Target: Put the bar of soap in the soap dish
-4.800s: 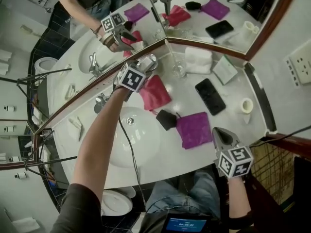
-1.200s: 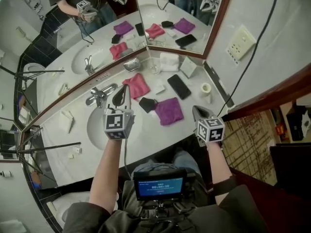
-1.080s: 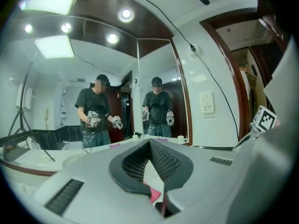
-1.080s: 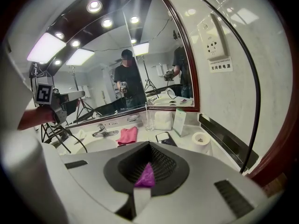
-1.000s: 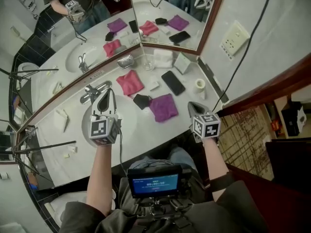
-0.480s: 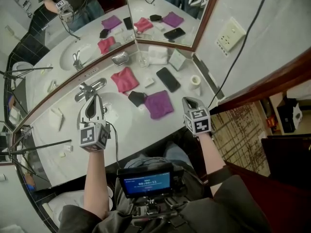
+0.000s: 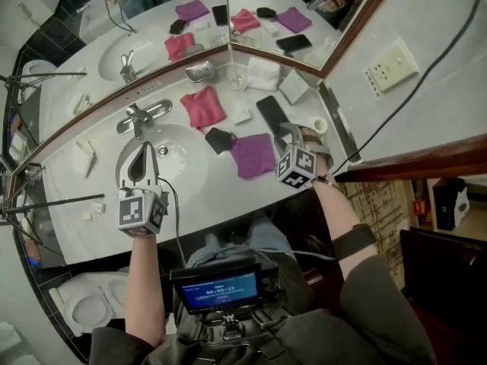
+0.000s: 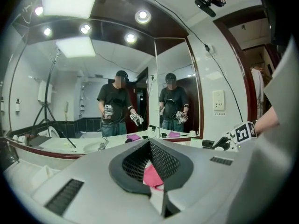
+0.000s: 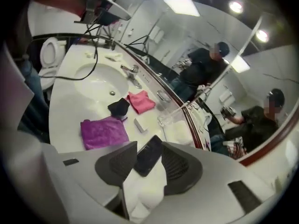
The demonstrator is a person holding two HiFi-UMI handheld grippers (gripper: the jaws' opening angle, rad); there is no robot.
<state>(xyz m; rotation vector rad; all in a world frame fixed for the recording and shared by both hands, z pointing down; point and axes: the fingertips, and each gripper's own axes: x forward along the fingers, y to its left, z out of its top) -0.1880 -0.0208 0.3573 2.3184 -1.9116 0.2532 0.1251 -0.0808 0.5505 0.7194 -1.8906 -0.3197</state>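
The bar of soap is a small white block lying on the white counter between a pink cloth and a black phone; it also shows in the right gripper view. The metal soap dish stands by the mirror, empty as far as I can see. My right gripper hovers over the counter beside the phone, below and to the right of the soap. Its jaws have just been opening and nothing is between them. My left gripper hangs shut and empty over the basin.
A pink cloth, a black pouch, a purple cloth and a black phone lie around the soap. A glass and folded white towel stand by the mirror. The tap sits behind the basin.
My right gripper has moved from the counter's front edge in over the counter beside the phone, rolled over, and its jaws have parted. The left gripper has drifted a little over the basin.
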